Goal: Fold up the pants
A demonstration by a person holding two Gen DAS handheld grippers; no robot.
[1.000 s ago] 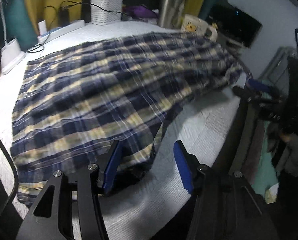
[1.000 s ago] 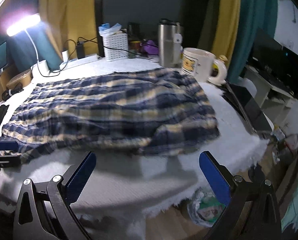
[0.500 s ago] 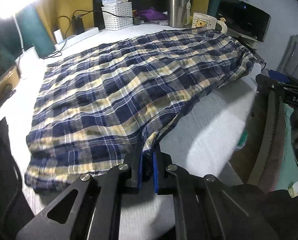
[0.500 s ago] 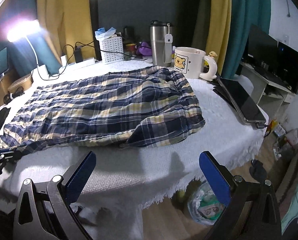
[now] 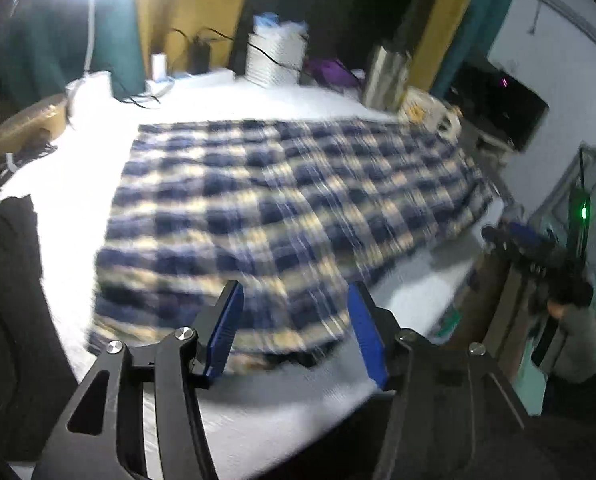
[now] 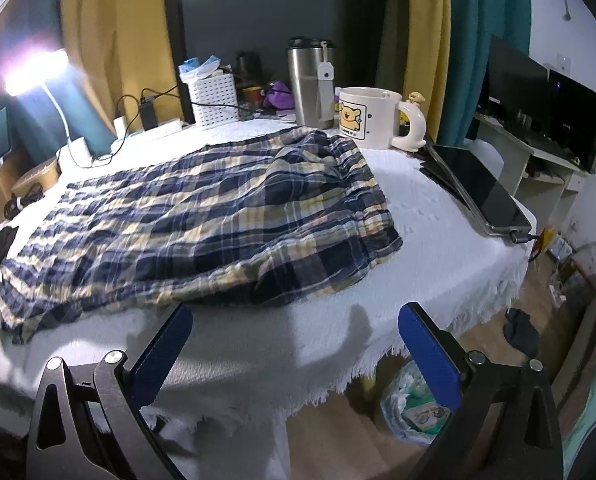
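Observation:
Blue-and-cream plaid pants (image 6: 201,224) lie spread flat across the white-covered table (image 6: 438,216), waistband toward the mug. In the left wrist view, which is motion-blurred, the pants (image 5: 281,208) fill the middle. My left gripper (image 5: 295,330) hovers over their near hem with its jaws opening. The cloth shows in the gap between the blue pads (image 5: 225,328), but they do not press on it. My right gripper (image 6: 293,356) stands open over the table's fringed front edge, short of the pants, with nothing between its fingers. It also appears far right in the left wrist view (image 5: 526,240).
At the table's back stand a bear mug (image 6: 368,122), a steel tumbler (image 6: 308,82), a white basket (image 6: 213,98) and chargers with cables (image 6: 149,114). A dark tablet (image 6: 478,188) lies at the right edge. A bright lamp (image 6: 37,68) glares at left. A bag (image 6: 414,400) sits under the table.
The left gripper went from open to shut on the pants' near hem, then opened again, let the hem go and drew back upward. The right gripper has stayed almost still.

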